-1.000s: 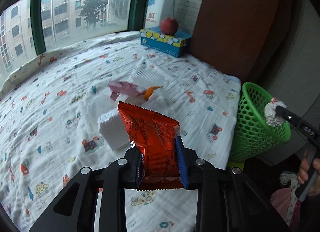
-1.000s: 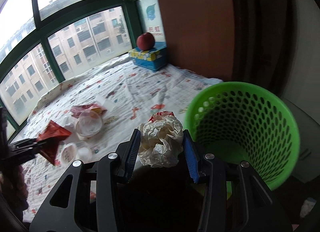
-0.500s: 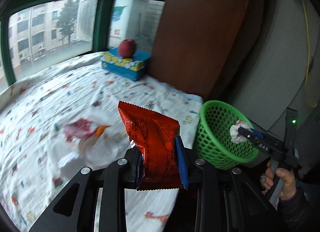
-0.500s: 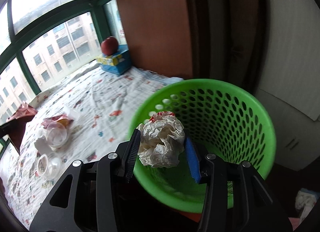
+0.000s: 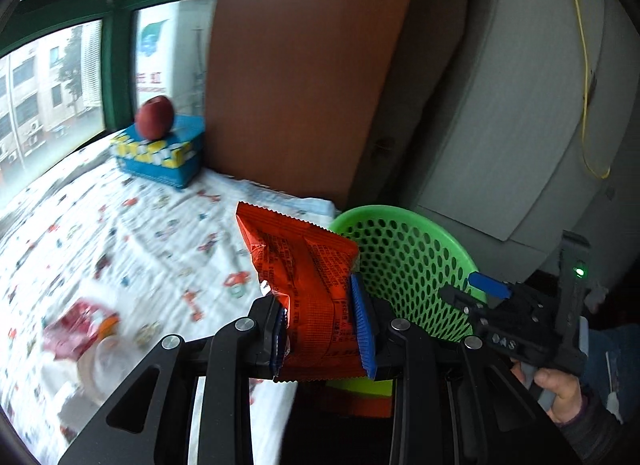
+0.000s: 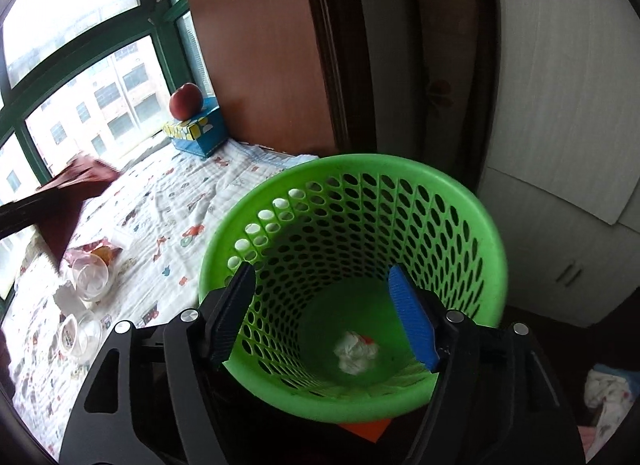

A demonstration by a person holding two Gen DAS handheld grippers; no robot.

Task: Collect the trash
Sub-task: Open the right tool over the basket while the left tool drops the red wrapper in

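Note:
My left gripper [image 5: 322,323] is shut on an orange-red snack wrapper [image 5: 306,285], held upright above the bed's edge, just left of the green mesh basket [image 5: 408,261]. My right gripper [image 6: 326,315] hangs over the basket's [image 6: 460,201] mouth with its jaws opening and nothing between them. The crumpled white paper ball [image 6: 356,351] lies on the basket's bottom. From the left wrist view the right gripper [image 5: 474,289] shows at the basket's right rim, with a hand [image 5: 560,389] on its handle. The left gripper with the wrapper [image 6: 68,201] shows blurred at the right wrist view's left edge.
On the patterned bedsheet [image 5: 120,233] lie clear plastic cups [image 6: 86,277], a pink wrapper [image 5: 76,325] and white tissue [image 6: 68,299]. A red apple [image 5: 154,117] sits on a blue box [image 5: 160,155] by the window. A brown panel [image 5: 296,65] and white cabinet [image 5: 520,125] stand behind the basket.
The right gripper moved over the basket and opened; the paper ball dropped to the basket's bottom. The left gripper carried the wrapper right, toward the basket.

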